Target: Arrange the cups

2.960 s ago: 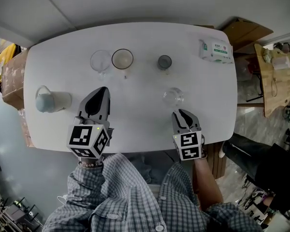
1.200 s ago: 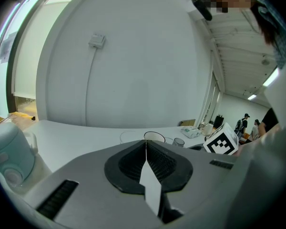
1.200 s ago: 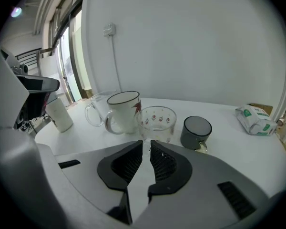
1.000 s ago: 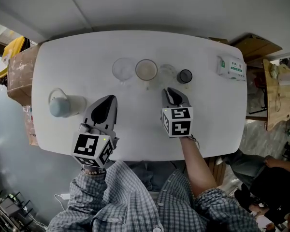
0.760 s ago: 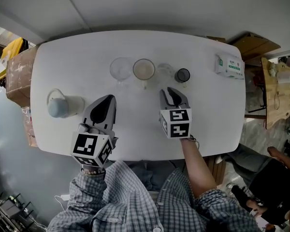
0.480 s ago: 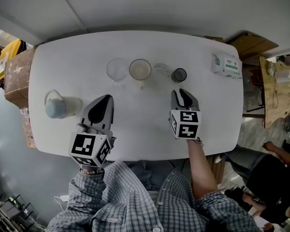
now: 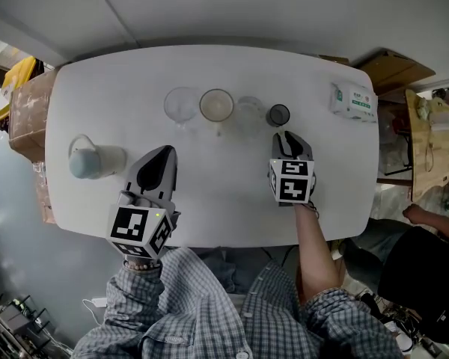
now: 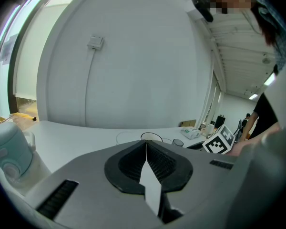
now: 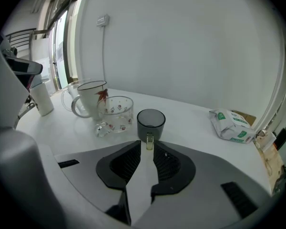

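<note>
Right gripper (image 9: 148, 146): the fingers are closed to a narrow gap. The handle of the dark cup (image 9: 150, 120) sits in that gap at the very tips, so you have it pinched by the handle. The cup body stands upright on the table (image 7: 209, 66), directly ahead of the fingertips. Its handle points back toward the fingers. That is likely why you took it there: it is a thin tab the pads can clamp, where the round wall would need a wider opening.

Row: the patterned glass cup (image 9: 115, 109) stands just left of the fingers and a little ahead, close beside the dark cup. Whether the two touch, I cannot tell. Further left is the white mug (image 9: 91, 97), then a clear cup (image 7: 181, 105). All four stand in one line, with the dark cup at the right-hand end. Judgement: arranging is nearly done, and this grip serves to trim the last cup's spot or handle heading.

Left gripper (image 8: 146, 144): the fingers are clenched together on nothing. The row is well ahead of its tips and a pale jug (image 7: 86, 159) is off to its left. You have it parked, I judge, so it cannot knock the glassware.

Risk: a tip-only pinch on a handle lets the cup swing. When you release, back straight away from the row.
</note>
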The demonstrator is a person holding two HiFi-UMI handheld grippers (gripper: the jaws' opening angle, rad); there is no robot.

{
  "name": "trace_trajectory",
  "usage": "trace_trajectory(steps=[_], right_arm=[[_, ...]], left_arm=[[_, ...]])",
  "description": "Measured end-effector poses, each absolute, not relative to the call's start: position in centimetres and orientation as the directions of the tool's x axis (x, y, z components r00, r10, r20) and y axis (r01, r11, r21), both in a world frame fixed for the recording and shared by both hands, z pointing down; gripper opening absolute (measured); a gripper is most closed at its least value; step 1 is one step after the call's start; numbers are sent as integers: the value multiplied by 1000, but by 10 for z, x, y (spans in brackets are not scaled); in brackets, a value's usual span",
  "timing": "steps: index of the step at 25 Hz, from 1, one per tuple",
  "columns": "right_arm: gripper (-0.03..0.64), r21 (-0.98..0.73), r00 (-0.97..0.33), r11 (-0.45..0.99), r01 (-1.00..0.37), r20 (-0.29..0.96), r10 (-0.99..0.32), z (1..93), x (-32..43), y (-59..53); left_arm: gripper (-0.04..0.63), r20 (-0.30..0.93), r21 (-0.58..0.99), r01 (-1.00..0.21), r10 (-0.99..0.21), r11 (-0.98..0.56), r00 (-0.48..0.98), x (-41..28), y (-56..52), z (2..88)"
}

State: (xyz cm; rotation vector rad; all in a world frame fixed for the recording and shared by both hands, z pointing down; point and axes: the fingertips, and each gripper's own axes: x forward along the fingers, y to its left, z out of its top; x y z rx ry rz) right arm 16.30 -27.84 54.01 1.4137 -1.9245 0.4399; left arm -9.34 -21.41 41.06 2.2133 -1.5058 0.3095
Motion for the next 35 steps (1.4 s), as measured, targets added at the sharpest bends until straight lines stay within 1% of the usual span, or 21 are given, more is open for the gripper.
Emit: trace_trajectory(steps=[7, 21, 31, 35], right_arm=[[57, 126, -161, 337, -933, 690, -705, 539, 156, -284], [52, 5, -221, 309, -951, 689, -690, 540, 141, -277], [54, 24, -181, 264, -964, 668, -722, 534, 152, -270], [52, 5, -211, 276, -961, 631, -746, 510, 154, -255]], left_arm=[[14, 426, 231, -929, -829, -289, 364, -96, -211, 410], [14, 423, 234, -931, -833, -281, 358, -100, -209, 411], [14, 415, 233, -929, -835, -286, 361, -99, -207, 409], [14, 402, 224, -927, -838, -300, 368, -97, -202, 400]])
